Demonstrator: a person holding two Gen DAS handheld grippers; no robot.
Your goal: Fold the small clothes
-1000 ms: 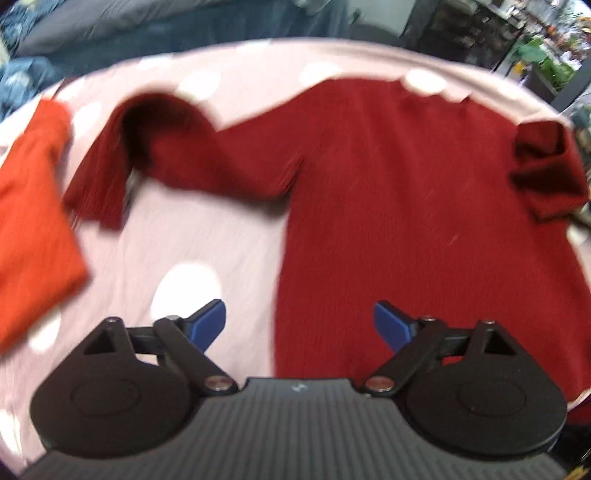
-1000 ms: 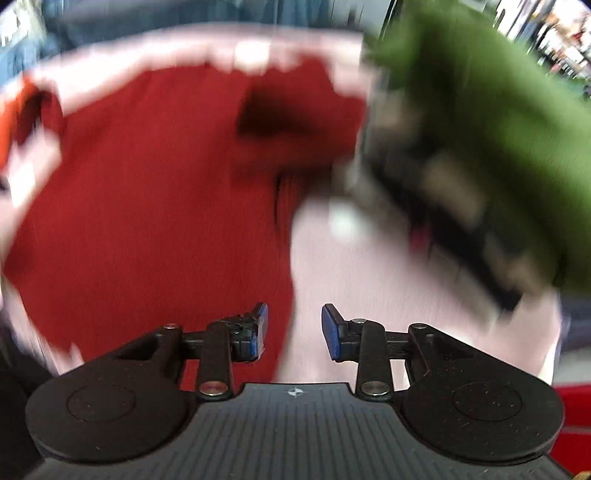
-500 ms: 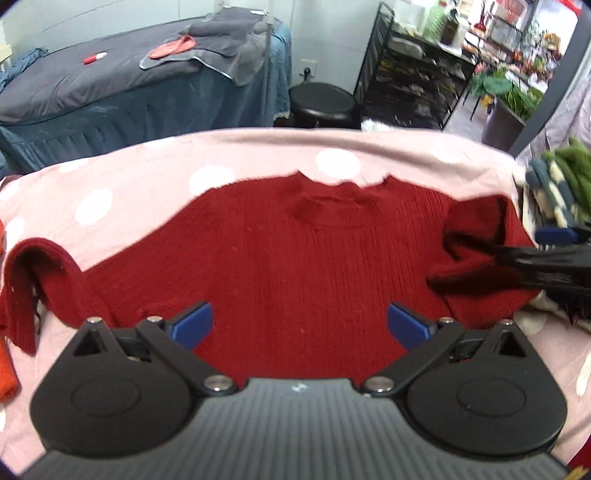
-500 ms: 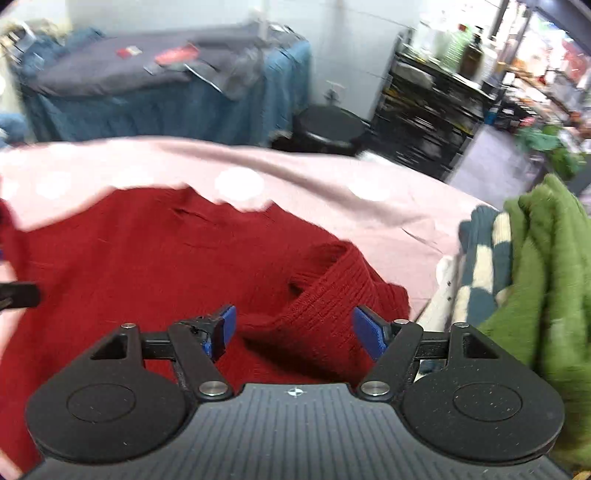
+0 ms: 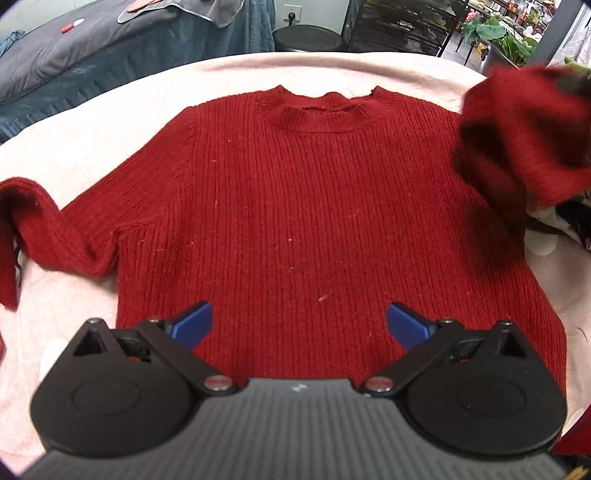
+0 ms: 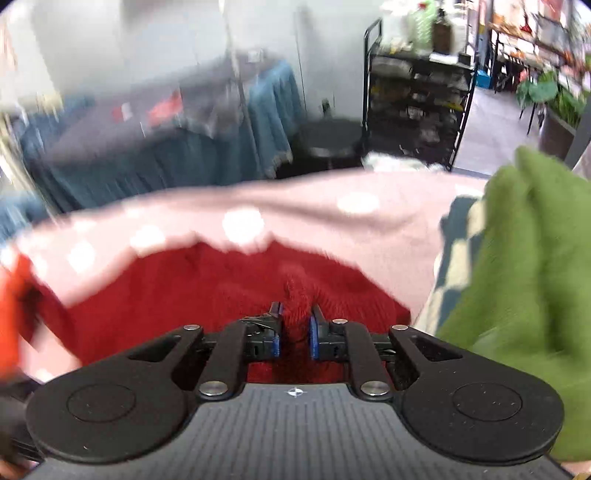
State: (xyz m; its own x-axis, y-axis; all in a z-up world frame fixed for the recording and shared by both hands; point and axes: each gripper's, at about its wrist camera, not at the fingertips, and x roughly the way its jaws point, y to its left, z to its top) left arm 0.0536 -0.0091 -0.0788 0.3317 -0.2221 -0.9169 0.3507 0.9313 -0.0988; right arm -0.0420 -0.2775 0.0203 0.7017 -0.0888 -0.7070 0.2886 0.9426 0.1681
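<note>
A dark red ribbed sweater (image 5: 295,206) lies flat, front up, on the pink dotted tablecloth (image 5: 110,103), collar at the far side. Its left sleeve (image 5: 44,229) is bent down at the table's left edge. My left gripper (image 5: 299,325) is open and empty above the sweater's lower hem. My right gripper (image 6: 294,328) is shut on the sweater's right sleeve (image 6: 295,291), which shows lifted and bunched at the right of the left wrist view (image 5: 524,140). The right wrist view is blurred.
A pile of green (image 6: 524,266) and blue-and-white clothes (image 6: 458,236) sits at the table's right. An orange garment (image 6: 11,302) lies at the left edge. Behind the table stand a blue-covered bed (image 5: 110,44), a black stool (image 5: 306,37) and a black shelf rack (image 5: 406,22).
My right gripper has closed on the right sleeve and lifted it. My left gripper has moved nearer over the sweater's body and stays open.
</note>
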